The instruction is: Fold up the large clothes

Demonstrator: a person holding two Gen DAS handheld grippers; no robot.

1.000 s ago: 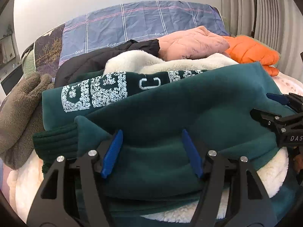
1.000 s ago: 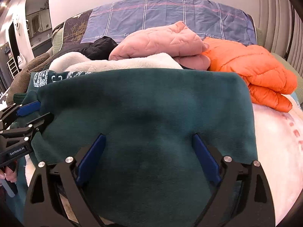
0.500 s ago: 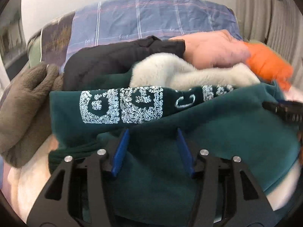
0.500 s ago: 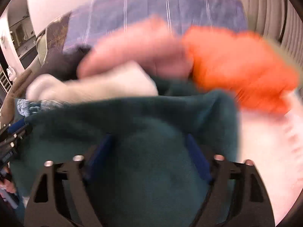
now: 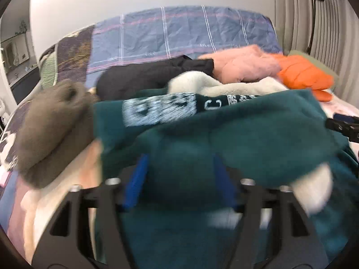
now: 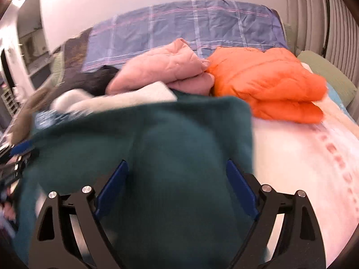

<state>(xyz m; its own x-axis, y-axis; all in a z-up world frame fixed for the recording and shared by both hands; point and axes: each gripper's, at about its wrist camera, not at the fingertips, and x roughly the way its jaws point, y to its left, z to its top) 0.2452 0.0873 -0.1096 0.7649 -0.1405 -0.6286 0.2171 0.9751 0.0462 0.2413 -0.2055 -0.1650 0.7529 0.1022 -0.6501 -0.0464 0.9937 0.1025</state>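
A dark green fleece garment [image 5: 235, 134] with a white lining and white lettering lies folded on the bed; it also fills the right wrist view [image 6: 157, 148]. My left gripper [image 5: 179, 170] has its jaws apart with a thick fold of the green fleece between the blue pads. My right gripper [image 6: 177, 179] also has its jaws wide apart around the fleece. The right gripper shows at the right edge of the left wrist view [image 5: 343, 125]. Both views are blurred by motion.
A brown fleece [image 5: 51, 130] lies at the left. A black garment [image 5: 152, 76], a pink jacket [image 6: 166, 67] and an orange puffer jacket [image 6: 269, 83] lie behind, before a blue plaid pillow [image 6: 190, 27]. A pale bedcover [image 6: 303, 157] lies at the right.
Both grippers have moved with the green fleece, bunching it up and lifting its near fold. The left jaws stand a little closer together than a second ago.
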